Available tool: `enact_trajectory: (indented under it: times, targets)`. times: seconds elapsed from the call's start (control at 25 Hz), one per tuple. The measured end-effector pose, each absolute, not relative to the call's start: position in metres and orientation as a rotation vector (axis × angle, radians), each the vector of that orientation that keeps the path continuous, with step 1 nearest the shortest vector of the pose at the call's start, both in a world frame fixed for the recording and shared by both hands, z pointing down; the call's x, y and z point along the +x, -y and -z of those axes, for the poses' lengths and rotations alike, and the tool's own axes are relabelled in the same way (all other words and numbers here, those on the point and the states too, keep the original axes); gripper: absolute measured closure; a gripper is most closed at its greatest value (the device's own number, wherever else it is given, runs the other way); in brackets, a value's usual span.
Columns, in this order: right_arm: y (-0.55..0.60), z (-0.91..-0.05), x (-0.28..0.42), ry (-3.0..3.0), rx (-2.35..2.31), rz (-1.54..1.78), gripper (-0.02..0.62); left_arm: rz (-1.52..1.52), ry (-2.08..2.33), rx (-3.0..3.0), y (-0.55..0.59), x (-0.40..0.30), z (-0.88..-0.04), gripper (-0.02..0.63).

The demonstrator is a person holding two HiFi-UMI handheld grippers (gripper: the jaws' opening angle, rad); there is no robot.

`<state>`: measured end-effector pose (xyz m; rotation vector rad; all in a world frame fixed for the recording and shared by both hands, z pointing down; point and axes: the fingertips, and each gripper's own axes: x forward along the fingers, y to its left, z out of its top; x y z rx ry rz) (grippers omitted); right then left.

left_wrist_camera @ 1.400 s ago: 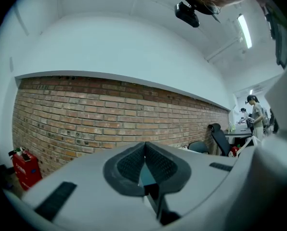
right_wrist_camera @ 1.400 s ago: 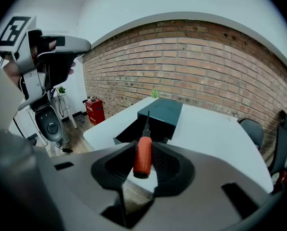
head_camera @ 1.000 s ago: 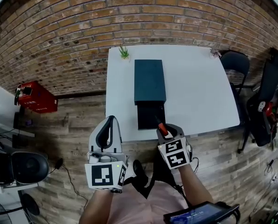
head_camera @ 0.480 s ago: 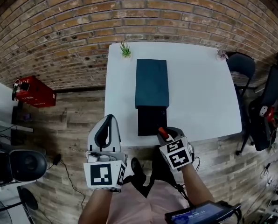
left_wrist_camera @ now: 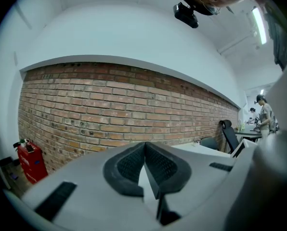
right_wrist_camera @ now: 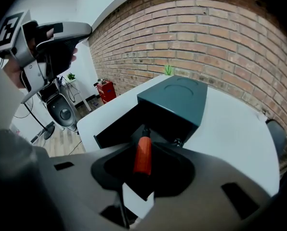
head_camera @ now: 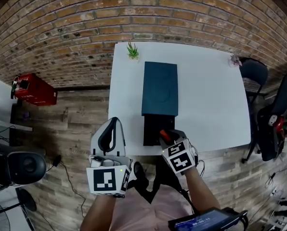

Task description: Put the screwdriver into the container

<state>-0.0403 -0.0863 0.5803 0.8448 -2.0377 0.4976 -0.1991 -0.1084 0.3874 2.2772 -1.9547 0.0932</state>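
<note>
two tools in view, only one doing work. right tool (right_wrist_camera: 146, 165) is clamped on the screwdriver (right_wrist_camera: 143, 150). its pads squeeze the red handle from both sides and the dark shaft pokes forward out of the jaws. left tool (left_wrist_camera: 145, 146) has its jaws pressed together with nothing between them. it is held up off to the left over the floor, apart from the tabletop (head_camera: 206, 95).

screwdriver is in the air at the near edge of the tabletop, just beside the container (right_wrist_camera: 175, 97), a dark teal box with a black open section at its near end. in the right gripper view the shaft points at that black opening. cannot tell if the tip is past its rim yet. head view puts the red handle by the near right corner of the opening.

handling guess: screwdriver looks stiff and light. the handle is smooth plastic and round, so it could twist in the pads if the squeeze is loose. the handle is the thickest part and the sane place to hold, and that is where the grip is. the metal shaft probably carries more weight, so it may dip nose-down on release. not fragile. container looks rigid. plant (head_camera: 132, 51) at the far edge is out of the way.
</note>
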Motion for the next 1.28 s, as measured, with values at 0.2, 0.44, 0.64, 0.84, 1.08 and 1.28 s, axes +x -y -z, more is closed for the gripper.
enact_trajectory:
  times: [0.2,0.44,0.64,0.84,1.08,1.28]
  targets:
    - [0.092,-0.59,-0.044,2.018,0.817,-0.483,0.482,-0.097,1.969,2.258,0.115,-0.207,-0.39,0.594]
    - [0.095,-0.595,-0.043,1.982,0.812,-0.438,0.479,-0.1,1.963,2.258,0.118,-0.208,-0.392,0.594]
    - [0.093,-0.596,-0.046,1.991,0.804,-0.442,0.453,-0.104,1.958,2.269,0.117,-0.207,-0.39,0.594]
    - [0.093,-0.584,-0.049,2.04,0.852,-0.455,0.449,-0.1,1.961,2.29,0.11,-0.207,-0.384,0.594]
    - [0.104,-0.522,-0.051,2.202,0.996,-0.472,0.449,-0.055,1.965,2.351,0.098,-0.198,-0.356,0.594]
    - [0.11,-0.438,-0.057,2.39,1.149,-0.333,0.457,0.002,1.977,2.42,0.084,-0.189,-0.318,0.594]
